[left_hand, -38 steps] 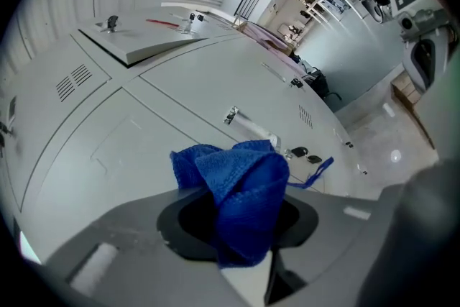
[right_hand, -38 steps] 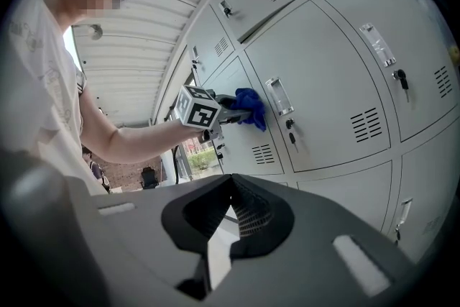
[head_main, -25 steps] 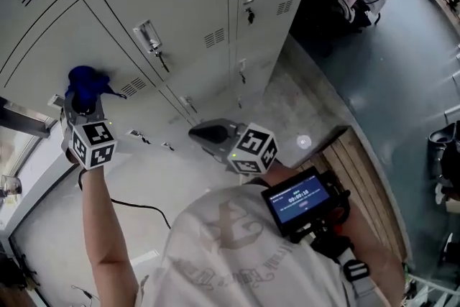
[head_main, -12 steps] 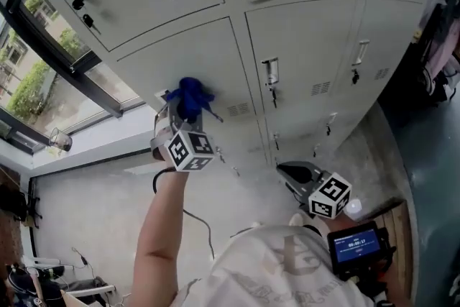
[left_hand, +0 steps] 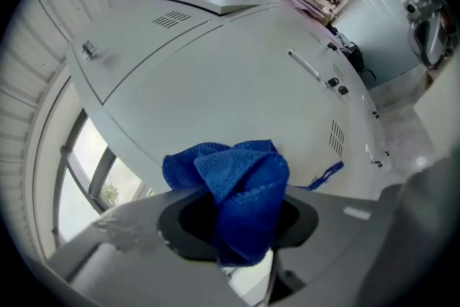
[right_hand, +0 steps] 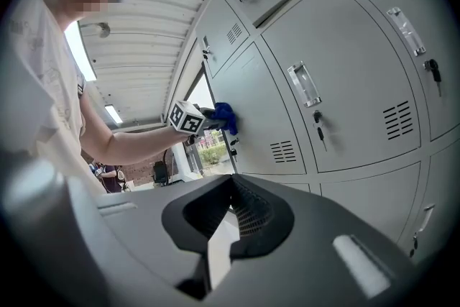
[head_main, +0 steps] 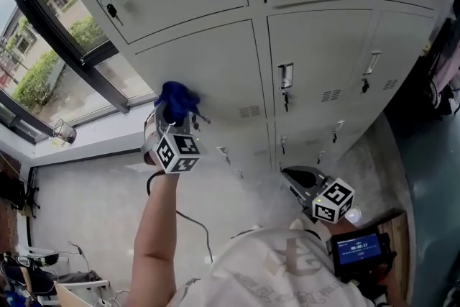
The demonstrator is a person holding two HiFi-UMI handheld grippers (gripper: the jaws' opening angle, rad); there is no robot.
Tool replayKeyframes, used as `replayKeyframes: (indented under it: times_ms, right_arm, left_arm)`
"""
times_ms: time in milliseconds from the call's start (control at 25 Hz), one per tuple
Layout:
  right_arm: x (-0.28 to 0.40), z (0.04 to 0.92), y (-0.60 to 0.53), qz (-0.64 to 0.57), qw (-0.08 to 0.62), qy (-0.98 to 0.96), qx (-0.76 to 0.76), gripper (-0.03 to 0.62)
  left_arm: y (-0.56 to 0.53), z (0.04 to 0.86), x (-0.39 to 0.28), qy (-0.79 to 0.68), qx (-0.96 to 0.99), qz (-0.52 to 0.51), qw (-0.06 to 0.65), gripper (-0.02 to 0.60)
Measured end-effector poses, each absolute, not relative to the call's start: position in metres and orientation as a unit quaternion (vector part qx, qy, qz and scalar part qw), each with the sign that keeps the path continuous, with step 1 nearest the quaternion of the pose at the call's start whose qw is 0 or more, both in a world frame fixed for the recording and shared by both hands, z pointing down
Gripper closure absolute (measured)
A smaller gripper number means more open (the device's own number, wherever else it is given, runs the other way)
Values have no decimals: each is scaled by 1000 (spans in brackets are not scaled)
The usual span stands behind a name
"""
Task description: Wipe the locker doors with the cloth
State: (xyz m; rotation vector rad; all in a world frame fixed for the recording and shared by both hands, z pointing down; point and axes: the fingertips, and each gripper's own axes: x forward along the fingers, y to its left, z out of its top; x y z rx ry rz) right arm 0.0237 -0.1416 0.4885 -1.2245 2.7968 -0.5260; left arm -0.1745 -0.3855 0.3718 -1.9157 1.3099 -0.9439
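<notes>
Head view: left hand-held gripper (head_main: 171,113) pinching blue cloth (head_main: 177,94), bunched up & pressed vs locker door (head_main: 215,72). Right hand-held gripper (head_main: 296,175) down low, jaws together, nothing btwn 'em.

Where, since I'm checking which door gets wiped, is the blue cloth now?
The blue cloth is gripped in the left tool at the head view's left, held against the locker door nearest the window, left of that door's vent slots.

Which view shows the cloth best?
The left gripper view: the blue cloth fills its middle, bunched and clamped in the left claw, at a locker door. The head view shows it small, from behind; the right gripper view, as a distant blue speck.
</notes>
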Motion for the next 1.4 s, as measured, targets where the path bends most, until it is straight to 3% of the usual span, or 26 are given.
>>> replayKeyframes:
  times_ms: [320,720,1040,1400]
  right_arm:
    - [19,492,-139,-174,19,903,-393,591]
    - [19,499,-136,-183,11,900,-396,591]
    - [14,498,-140,-185,18,901,-392,591]
    - [30,497,-143,-186,24,895,-405,591]
  left_arm:
    - [-398,391,-215,520,-726,-362,268,430]
    - [-391,418,-186,501,-787,-314,175,430]
    - [-380,412,-131,478,-804,-287,206,431]
    - [-372,417,-75,431,-790,-325,291,433]
